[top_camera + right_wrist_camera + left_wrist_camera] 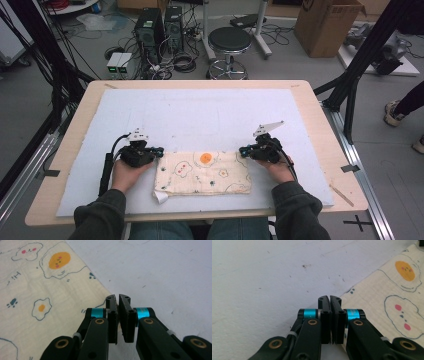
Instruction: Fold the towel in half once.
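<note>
A folded cream cloth (202,172) printed with fried eggs lies flat on the white mat (200,110), near the table's front edge. My left gripper (161,150) is at its far left corner. In the left gripper view the left gripper (329,298) has its jaws pressed together where the cloth (382,297) ends. My right gripper (242,150) is at the far right corner. Seen from the right gripper view, the right gripper (118,296) has its jaws nearly touching on the corner of the cloth (37,302). A small flap sticks out at the cloth's near left corner.
The mat covers most of the wooden table (325,150), with bare mat behind the cloth. On the floor beyond stand a black stool (229,42), computer towers (150,30) amid cables, and a cardboard box (325,25). A person's foot (395,112) is at the right.
</note>
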`<state>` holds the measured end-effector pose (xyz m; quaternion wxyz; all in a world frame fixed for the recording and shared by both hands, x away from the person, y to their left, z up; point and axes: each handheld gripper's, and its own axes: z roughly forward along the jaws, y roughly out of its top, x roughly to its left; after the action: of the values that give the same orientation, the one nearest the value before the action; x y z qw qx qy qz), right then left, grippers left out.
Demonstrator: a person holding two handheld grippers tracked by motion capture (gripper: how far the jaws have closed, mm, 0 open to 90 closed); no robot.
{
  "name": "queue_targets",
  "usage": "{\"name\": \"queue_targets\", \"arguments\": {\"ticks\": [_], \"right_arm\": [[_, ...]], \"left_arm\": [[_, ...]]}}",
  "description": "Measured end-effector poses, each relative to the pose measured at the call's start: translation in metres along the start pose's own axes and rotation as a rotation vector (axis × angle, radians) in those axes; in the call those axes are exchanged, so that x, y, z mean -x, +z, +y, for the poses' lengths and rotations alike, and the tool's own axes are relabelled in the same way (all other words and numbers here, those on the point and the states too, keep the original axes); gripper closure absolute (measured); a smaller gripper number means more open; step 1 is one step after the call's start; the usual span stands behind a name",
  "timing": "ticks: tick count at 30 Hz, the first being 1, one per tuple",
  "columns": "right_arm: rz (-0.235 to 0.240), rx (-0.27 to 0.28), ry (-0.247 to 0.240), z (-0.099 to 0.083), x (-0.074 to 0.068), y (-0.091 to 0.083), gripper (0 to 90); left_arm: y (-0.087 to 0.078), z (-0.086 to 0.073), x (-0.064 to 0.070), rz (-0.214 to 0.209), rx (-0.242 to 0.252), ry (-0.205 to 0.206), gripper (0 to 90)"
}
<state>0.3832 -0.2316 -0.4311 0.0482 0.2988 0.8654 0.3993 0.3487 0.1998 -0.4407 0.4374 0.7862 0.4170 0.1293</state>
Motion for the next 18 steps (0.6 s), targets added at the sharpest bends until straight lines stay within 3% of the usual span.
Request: {"name": "queue_targets", "arguments": {"ticks": [5, 8, 10, 18], "right_arm": [[-0.03, -0.03, -0.006, -0.001, 0.002, 0.006, 86.0], [-0.03, -0.027, -0.005, -0.001, 0.003, 0.008, 85.5], [-0.025, -0.021, 0.002, -0.002, 0.004, 0.007, 79.2], [-0.001, 0.059, 0.017, -0.001, -0.001, -0.005, 66.7]], "left_arm": [[0.005, -0.002, 0.0, 0.025, -0.016, 0.006, 87.2], [0.005, -0.002, -0.001, 0.02, -0.011, 0.002, 86.8], [0.003, -0.002, -0.002, 0.01, -0.006, 0.008, 84.1], [-0.009, 0.001, 0.0, -0.03, 0.041, 0.02, 71.2]]}}
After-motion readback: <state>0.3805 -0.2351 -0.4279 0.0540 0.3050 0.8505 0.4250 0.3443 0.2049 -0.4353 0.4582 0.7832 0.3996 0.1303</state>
